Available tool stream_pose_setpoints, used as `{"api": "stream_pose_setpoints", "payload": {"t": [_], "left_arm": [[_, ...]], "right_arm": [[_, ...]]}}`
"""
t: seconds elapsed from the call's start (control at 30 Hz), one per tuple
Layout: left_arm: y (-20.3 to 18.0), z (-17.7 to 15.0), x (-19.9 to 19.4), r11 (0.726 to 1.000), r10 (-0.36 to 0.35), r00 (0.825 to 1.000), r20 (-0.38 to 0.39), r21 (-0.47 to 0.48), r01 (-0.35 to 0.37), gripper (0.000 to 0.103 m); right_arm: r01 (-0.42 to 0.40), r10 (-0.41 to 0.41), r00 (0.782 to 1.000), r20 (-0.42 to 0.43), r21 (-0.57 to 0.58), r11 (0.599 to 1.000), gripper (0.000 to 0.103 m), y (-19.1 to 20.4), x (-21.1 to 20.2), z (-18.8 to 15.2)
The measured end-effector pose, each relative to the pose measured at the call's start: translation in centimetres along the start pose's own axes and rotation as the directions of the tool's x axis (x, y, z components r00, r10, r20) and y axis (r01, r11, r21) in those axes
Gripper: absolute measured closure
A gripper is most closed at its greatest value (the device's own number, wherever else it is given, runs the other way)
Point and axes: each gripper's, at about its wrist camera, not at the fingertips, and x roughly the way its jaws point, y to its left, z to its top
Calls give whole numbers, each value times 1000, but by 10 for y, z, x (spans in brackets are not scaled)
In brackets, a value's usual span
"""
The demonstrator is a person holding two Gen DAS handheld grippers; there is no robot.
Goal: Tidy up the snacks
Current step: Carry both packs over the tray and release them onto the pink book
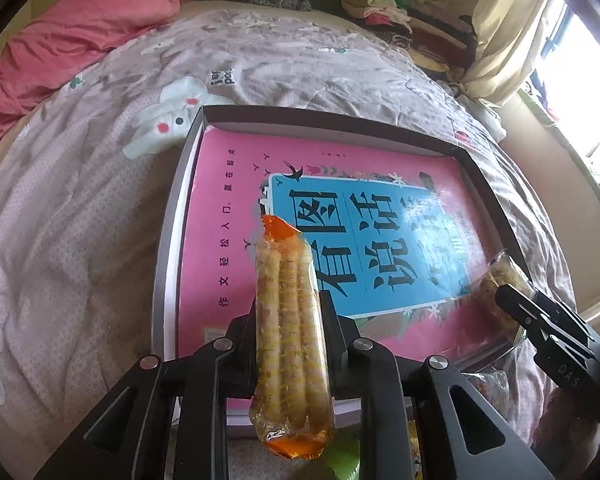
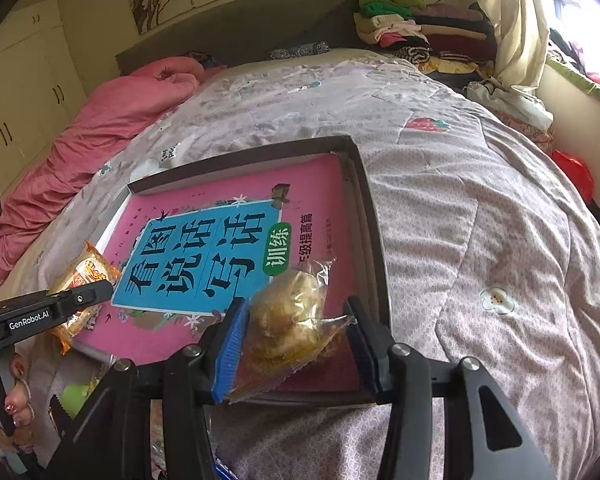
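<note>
The left tongs (image 1: 288,320) pinch a long wafer-roll packet (image 1: 290,344), its length running along the fingers toward the far side of the shallow box (image 1: 168,248) on the bed (image 1: 80,200). The right tongs (image 2: 296,340) pinch a crinkly pastry packet (image 2: 288,320) over the pink book (image 2: 228,248). Only the right view shows the orange label on the wafer-roll packet.

The bed (image 2: 480,208) was covered by a grey-lilac quilt (image 1: 80,208) printed with white rabbits and small flowers. A shallow dark-rimmed box (image 1: 172,216) rested directly on the quilt, with a pink and blue book (image 1: 228,184) lying flat inside it. A crumpled pink blanket (image 1: 72,40) lay along the far left side, and folded clothes (image 2: 412,32) were stacked at the head end.
</note>
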Motion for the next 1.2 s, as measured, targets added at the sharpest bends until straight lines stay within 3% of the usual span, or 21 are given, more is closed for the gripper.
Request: {"api": "stream_pose_setpoints", "payload": {"t": [0.2, 0.4, 0.67, 0.83, 0.93, 1.1, 1.2], "left_arm": [[3, -1, 0, 1000, -16, 1000, -8, -12, 16, 77], [7, -3, -1, 1000, -16, 1000, -10, -17, 15, 57], [8, 0, -17, 1000, -14, 999, 33, -11, 14, 45], [10, 1, -29, 1000, -19, 998, 65, -19, 20, 44], [12, 2, -36, 1000, -8, 996, 87, -16, 9, 33], [16, 2, -49, 1000, -3, 992, 122, -20, 5, 30], [16, 0, -58, 999, 36, 988, 151, -5, -36, 29]], "right_arm": [[10, -10, 1000, 2, -4, 1000, 53, -1, -2, -1], [14, -14, 1000, 11, -12, 1000, 53, 2, -6, -1], [23, -23, 999, 46, -9, 1000, 42, -1, -18, 1], [12, -11, 998, 64, -11, 1000, 39, 0, -26, 1], [6, -5, 997, 74, -14, 1000, 36, 2, -31, 1], [0, 3, 994, 105, -27, 1000, 30, 6, -42, 2], [-1, 5, 991, 137, -31, 1000, 23, 8, -52, 3]]}}
